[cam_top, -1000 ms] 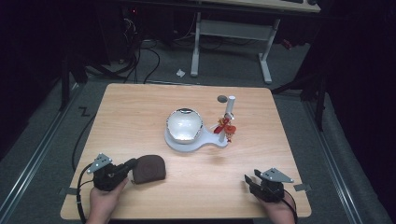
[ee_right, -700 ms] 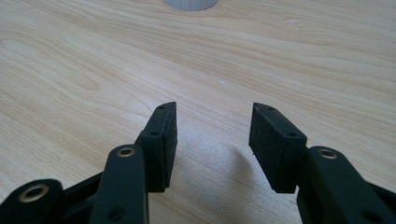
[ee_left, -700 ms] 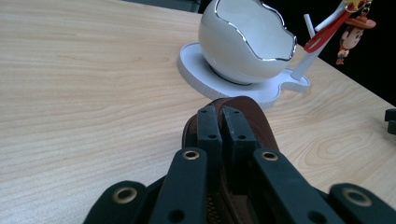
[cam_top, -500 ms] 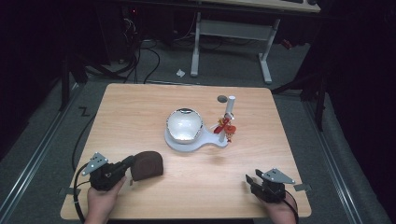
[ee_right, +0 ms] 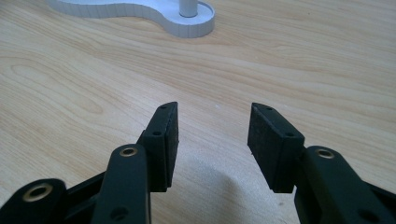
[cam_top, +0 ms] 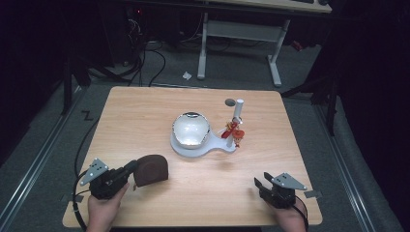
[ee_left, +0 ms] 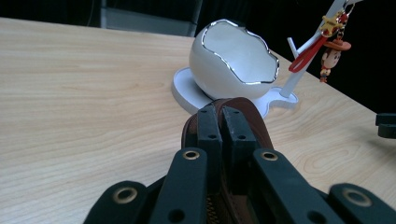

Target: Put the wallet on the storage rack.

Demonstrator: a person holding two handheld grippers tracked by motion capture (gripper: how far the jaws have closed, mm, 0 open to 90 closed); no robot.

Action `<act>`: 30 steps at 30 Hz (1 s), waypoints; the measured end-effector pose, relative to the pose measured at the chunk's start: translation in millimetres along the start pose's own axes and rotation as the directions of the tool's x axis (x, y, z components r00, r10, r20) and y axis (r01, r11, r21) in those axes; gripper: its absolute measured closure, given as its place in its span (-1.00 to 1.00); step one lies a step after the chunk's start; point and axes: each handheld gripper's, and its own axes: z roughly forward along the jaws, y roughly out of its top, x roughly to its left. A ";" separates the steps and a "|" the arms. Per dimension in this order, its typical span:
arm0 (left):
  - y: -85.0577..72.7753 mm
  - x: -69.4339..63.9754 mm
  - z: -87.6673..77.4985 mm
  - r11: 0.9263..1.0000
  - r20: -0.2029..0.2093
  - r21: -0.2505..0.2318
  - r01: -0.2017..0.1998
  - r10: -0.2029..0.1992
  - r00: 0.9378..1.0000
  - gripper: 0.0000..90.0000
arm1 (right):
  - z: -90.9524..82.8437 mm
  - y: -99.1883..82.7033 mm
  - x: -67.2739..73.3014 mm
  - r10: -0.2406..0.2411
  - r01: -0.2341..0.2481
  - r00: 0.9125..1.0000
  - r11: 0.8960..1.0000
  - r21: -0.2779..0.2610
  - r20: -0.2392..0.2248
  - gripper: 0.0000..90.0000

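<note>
**A:** What's the left gripper (cam_top: 126,170) doing? Looks like its jaws are pinched tight on the edge of that brown leather pouch (cam_top: 151,169), zipper side toward the hand.

**B:** Yep. Pouch sits right at the fingertips; the white egg-shaped bowl (ee_left: 232,60) on its stand is just past it. Right gripper (ee_right: 212,140) has jaws spread over bare wooden table (ee_right: 303,56), nothing between them.
</note>
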 end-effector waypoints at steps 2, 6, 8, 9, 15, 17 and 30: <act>1.1 -0.2 -2.7 1.000 -0.007 -0.008 0.001 -0.001 1.000 0.94 | 1.4 0.8 0.8 0.002 -0.002 1.000 1.000 0.001 -0.003 0.20; 3.0 3.1 -3.2 1.000 -0.021 -0.014 0.010 -0.010 1.000 0.94 | 1.6 2.0 1.4 0.002 -0.003 1.000 1.000 -0.014 -0.011 0.21; 4.7 6.0 -1.0 1.000 -0.023 -0.017 0.020 -0.020 1.000 0.94 | 3.2 2.2 -0.2 0.001 -0.001 1.000 1.000 -0.015 -0.013 0.22; 5.5 6.6 -0.3 1.000 -0.023 -0.018 0.024 -0.025 0.999 0.94 | 3.9 2.0 -0.8 0.006 -0.007 1.000 1.000 -0.012 -0.015 0.22; 9.7 1.2 -0.5 1.000 -0.027 -0.016 0.011 -0.012 1.000 0.94 | -2.6 0.1 -0.5 0.001 -0.001 1.000 1.000 -0.021 -0.018 0.23; 10.9 -0.8 -0.2 1.000 -0.027 -0.018 0.004 -0.005 1.000 0.94 | -4.4 0.4 -0.8 0.006 -0.006 1.000 1.000 -0.024 -0.018 0.24; 18.0 -7.9 14.6 1.000 -0.006 -0.006 -0.005 0.005 1.000 0.94 | -5.0 1.9 -2.8 0.016 -0.017 1.000 0.999 -0.028 -0.024 0.31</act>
